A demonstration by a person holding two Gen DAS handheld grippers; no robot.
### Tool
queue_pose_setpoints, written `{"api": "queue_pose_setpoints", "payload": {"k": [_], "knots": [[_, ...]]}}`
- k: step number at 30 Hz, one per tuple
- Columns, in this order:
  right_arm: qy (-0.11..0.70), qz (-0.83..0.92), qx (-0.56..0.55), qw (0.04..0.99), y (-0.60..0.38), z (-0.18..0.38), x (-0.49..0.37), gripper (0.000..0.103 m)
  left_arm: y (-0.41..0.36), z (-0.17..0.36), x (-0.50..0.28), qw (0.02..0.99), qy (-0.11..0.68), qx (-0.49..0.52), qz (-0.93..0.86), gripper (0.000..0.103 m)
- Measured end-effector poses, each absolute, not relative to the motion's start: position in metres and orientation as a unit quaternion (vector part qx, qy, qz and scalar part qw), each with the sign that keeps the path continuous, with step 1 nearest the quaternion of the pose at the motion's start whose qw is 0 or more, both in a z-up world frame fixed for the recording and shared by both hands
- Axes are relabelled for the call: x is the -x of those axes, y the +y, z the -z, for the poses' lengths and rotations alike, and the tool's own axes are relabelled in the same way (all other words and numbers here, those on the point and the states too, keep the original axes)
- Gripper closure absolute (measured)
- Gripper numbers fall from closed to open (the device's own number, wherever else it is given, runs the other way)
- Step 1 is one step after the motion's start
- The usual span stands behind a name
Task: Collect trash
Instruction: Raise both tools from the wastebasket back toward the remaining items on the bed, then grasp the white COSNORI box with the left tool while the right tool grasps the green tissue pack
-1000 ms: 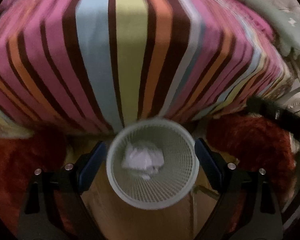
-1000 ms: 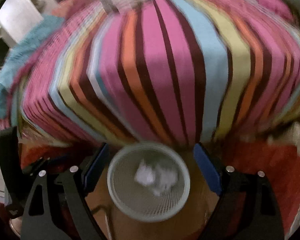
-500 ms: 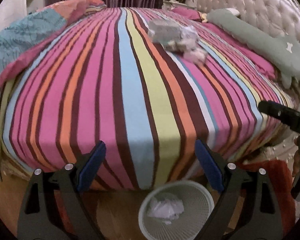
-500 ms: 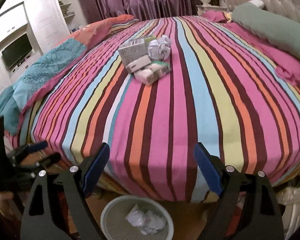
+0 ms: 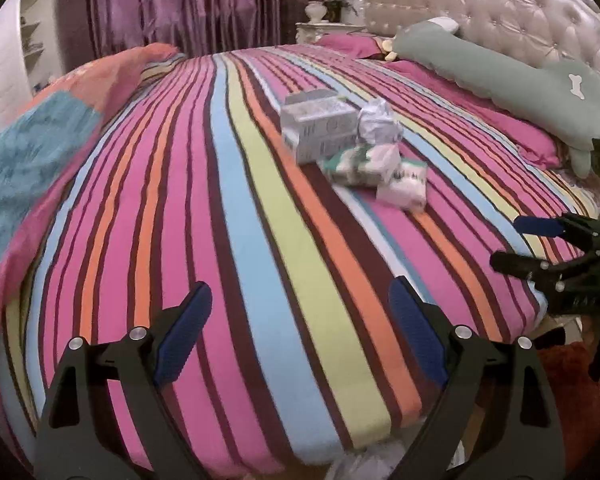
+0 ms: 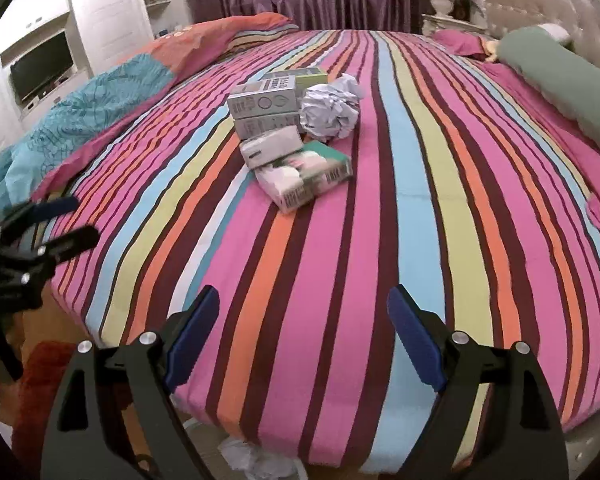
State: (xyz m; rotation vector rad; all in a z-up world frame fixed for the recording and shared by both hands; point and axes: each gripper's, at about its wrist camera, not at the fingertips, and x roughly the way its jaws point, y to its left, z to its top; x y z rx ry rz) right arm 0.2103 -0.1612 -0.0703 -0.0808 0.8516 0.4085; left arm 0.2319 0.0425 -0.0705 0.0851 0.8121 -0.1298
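Striped bed [image 6: 420, 200] | trash pile [image 6: 292, 140] mid-bed, ahead, well apart | left gripper [image 5: 300, 336] spread, empty | right gripper [image 6: 304, 336] spread, empty, seemingly nearer | bin paper [image 6: 256, 460] below edge

Three grey cartons [image 6: 266, 98], one crumpled paper ball [image 6: 330, 112] and two soft tissue packs [image 6: 304, 176] on one striped bed [image 6: 380, 260].
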Motion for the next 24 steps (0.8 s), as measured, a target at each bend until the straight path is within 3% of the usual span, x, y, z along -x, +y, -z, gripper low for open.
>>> {"api": "queue_pose_setpoints", "payload": {"k": [24], "knots": [[0.447,-0.242,0.065,0.859,-0.154,0.085,-0.297,0.021,0.02,0.069,-0.408,0.894,0.395,-0.146,0.152,0.015]]}}
